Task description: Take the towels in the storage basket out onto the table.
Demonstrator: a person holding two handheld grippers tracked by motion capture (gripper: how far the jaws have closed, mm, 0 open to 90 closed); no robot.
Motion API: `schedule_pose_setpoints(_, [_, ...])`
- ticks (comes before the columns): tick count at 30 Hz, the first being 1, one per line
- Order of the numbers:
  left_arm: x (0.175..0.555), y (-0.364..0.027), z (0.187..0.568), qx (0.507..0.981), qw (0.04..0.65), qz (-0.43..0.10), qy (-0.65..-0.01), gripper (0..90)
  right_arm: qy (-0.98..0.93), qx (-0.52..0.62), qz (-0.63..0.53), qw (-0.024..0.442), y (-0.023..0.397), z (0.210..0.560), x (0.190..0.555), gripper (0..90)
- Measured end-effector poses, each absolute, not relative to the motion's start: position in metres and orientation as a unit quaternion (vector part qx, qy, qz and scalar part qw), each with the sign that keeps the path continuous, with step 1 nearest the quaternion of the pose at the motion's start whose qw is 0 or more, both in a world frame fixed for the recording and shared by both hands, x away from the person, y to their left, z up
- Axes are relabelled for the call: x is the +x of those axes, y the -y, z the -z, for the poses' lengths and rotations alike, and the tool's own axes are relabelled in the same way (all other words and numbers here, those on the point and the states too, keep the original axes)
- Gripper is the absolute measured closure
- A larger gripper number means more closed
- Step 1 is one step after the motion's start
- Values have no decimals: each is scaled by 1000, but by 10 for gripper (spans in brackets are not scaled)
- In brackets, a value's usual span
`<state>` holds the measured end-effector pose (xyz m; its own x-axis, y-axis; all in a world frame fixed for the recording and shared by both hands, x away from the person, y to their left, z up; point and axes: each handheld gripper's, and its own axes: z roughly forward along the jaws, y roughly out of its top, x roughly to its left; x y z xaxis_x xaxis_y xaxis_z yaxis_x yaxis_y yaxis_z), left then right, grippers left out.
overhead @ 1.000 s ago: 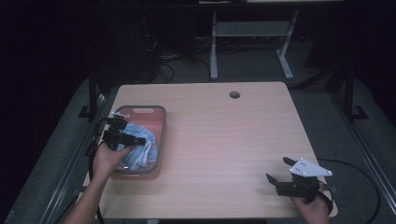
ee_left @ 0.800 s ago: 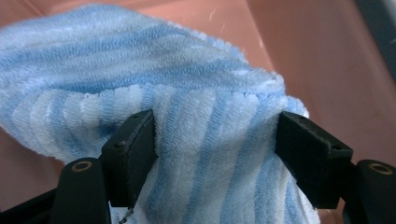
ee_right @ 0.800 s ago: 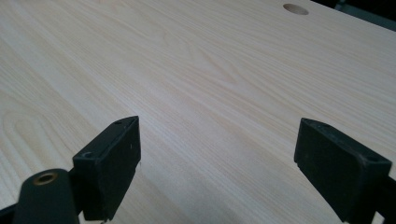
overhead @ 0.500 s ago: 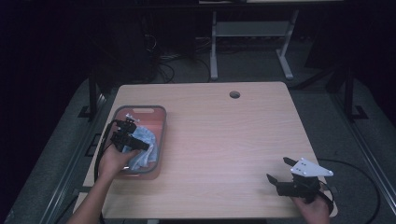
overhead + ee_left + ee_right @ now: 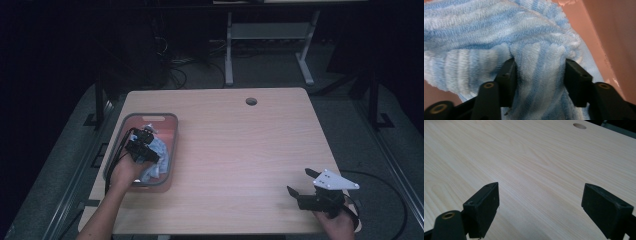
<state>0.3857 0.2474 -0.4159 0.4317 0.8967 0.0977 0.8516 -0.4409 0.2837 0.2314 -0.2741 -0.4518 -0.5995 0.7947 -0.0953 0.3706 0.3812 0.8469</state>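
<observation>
Blue-and-white striped towel [image 5: 499, 32] bunched inside pink tray [image 5: 170, 131], at table's [image 5: 240, 150] left side. Fold of towel pinched between left gripper [image 5: 539, 75] pads, jaws just closing onto it. Right gripper [image 5: 300, 184] well apart from tray, near table's right front corner, jaws wide, nothing between.

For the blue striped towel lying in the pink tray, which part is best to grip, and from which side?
Grip a raised fold near the middle of the towel, coming from above. It lies bunched in the tray, whose walls block a sideways approach, and the soft ridges stand up enough to pinch. The left tool has just been closing its jaws, which now press on such a fold from both sides.
</observation>
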Motion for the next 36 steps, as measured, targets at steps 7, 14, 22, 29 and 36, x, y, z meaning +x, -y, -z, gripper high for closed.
schedule_pose_setpoints(7, [389, -249, 416, 843, 90, -116, -517, 634, -788, 371, -419, 257, 277, 450, 229, 142])
schedule_pose_setpoints(14, [387, -259, 407, 835, 121, -102, -527, 686, -782, 379, -424, 255, 281, 450, 229, 142])
schedule_pose_setpoints(22, [377, -274, 387, 821, 176, -100, -534, 695, -783, 378, -423, 256, 279, 450, 230, 142])
schedule_pose_setpoints(29, [362, -293, 361, 801, 245, -98, -537, 695, -782, 379, -423, 257, 280, 449, 230, 142])
schedule_pose_setpoints(36, [353, -308, 341, 783, 294, -97, -540, 694, -782, 377, -423, 259, 280, 449, 230, 142])
